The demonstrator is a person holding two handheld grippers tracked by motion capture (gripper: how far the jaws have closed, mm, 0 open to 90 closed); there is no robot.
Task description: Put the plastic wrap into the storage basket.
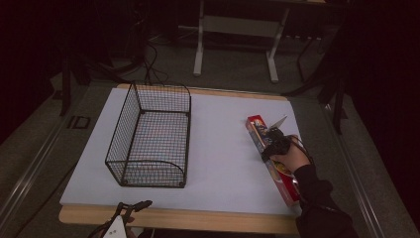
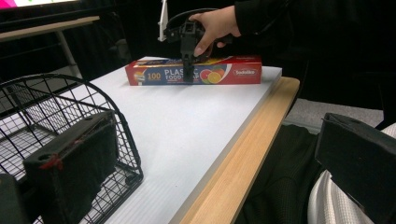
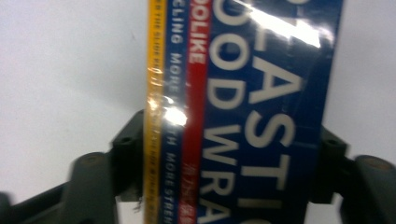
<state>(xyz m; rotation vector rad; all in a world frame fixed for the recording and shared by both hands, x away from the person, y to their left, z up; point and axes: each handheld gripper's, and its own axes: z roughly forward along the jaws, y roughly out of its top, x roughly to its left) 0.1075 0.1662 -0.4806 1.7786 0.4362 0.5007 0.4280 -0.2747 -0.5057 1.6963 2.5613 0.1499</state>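
Note:
A long box of plastic food wrap [image 1: 255, 126], red and blue, lies flat near the right edge of the white tabletop [image 1: 223, 148]. My right gripper [image 1: 272, 140] comes down on the box's middle, held by a hand. In the right gripper view its two jaws press against the box [image 3: 261, 93] from either side, so the right gripper [image 3: 229, 144] is shut on it. The left gripper view shows that box [image 2: 224, 74] still resting on the table, with the right gripper [image 2: 189, 70] over it. My left gripper [image 1: 132, 206] hovers off the table's front edge, and this left gripper [image 2: 215, 163] is open and holds nothing.
A black wire basket [image 1: 121, 134] stands on the left half of the table, near the left gripper's jaw [image 2: 70, 88]. A wooden strip [image 1: 198, 218] runs along the table's front edge. Beyond the far edge stand white desk legs [image 1: 199, 44] and cables.

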